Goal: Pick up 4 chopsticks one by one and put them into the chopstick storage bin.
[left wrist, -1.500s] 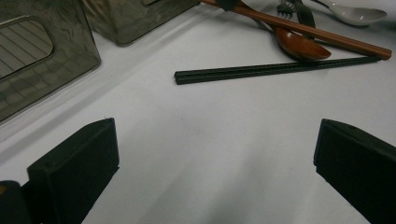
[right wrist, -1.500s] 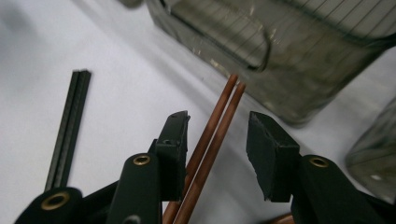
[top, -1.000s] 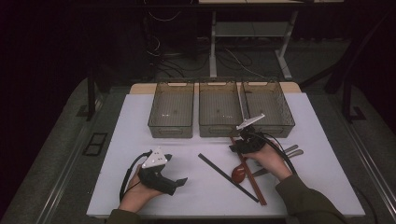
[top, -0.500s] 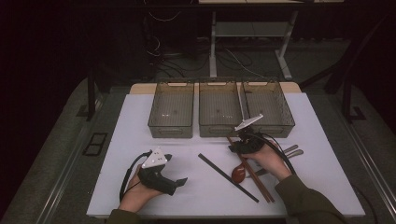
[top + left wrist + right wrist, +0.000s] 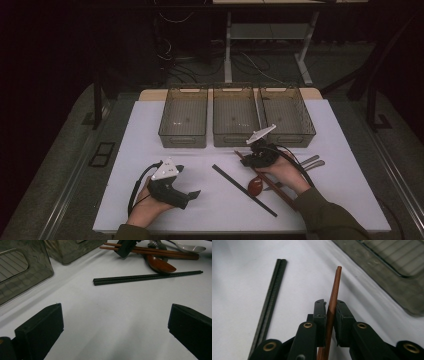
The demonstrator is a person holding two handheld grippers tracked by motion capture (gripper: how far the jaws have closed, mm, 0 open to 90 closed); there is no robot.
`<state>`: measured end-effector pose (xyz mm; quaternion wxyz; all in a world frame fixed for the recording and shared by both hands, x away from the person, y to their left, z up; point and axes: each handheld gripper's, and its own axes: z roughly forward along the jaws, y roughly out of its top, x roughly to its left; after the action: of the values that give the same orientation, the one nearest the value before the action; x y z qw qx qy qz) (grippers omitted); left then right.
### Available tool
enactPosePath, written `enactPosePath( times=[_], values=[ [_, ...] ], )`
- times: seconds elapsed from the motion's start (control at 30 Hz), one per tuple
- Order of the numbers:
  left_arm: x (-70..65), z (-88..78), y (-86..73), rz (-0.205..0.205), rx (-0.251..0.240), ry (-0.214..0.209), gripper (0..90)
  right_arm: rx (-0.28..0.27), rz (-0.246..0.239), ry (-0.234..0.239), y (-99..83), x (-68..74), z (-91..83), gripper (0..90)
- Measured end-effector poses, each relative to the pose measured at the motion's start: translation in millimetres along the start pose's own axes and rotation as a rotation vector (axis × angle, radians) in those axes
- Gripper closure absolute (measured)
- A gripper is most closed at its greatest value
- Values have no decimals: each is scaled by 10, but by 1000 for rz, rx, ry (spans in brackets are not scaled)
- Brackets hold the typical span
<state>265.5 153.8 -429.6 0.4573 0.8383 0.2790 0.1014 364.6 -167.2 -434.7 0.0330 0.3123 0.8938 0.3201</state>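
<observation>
A pair of brown chopsticks (image 5: 272, 186) lies slanted on the white table (image 5: 150, 150), in front of the right bin. My right gripper (image 5: 246, 159) is at their far end, shut on one brown chopstick (image 5: 333, 295) that sticks out past the jaws. A red-brown wooden spoon (image 5: 256, 186) rests against them. The black chopsticks (image 5: 243, 190) lie side by side just to their left. My left gripper (image 5: 194, 193) rests low on the table at the front left, open with nothing between its fingers (image 5: 40, 330). It faces the black chopsticks (image 5: 147, 277).
Three smoky clear bins stand in a row at the back: left (image 5: 182, 120), middle (image 5: 235, 117), right (image 5: 286, 117). Metal cutlery (image 5: 310, 162) lies right of my right hand. Bare white table spreads between the two grippers (image 5: 115, 312).
The near end of the brown chopsticks has swung slightly right while the right gripper holds their far end. The left gripper has stayed put.
</observation>
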Motion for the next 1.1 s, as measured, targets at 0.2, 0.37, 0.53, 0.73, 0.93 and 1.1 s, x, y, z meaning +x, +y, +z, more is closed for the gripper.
enactPosePath(
  times=[0.2,0.37,0.53,0.73,0.93,1.1],
  values=[
    [0,-2,-2,-1,-1,1,0,-15,-8,-5,10,17,-5,660],
    [4,-5,-4,-3,-5,1,0,-84,15,-18,15,-16,-150,508],
    [14,-14,-9,-5,-5,2,0,-124,25,-12,-36,-21,-335,448],
    [21,-2,-19,-6,-5,-5,0,-155,43,-10,-175,-62,-480,423],
    [30,8,-32,-15,-7,-9,0,-167,56,-16,-295,-65,-576,412],
    [30,6,-35,-9,-8,-14,0,-185,44,-15,-414,-16,-695,410]
  ],
)
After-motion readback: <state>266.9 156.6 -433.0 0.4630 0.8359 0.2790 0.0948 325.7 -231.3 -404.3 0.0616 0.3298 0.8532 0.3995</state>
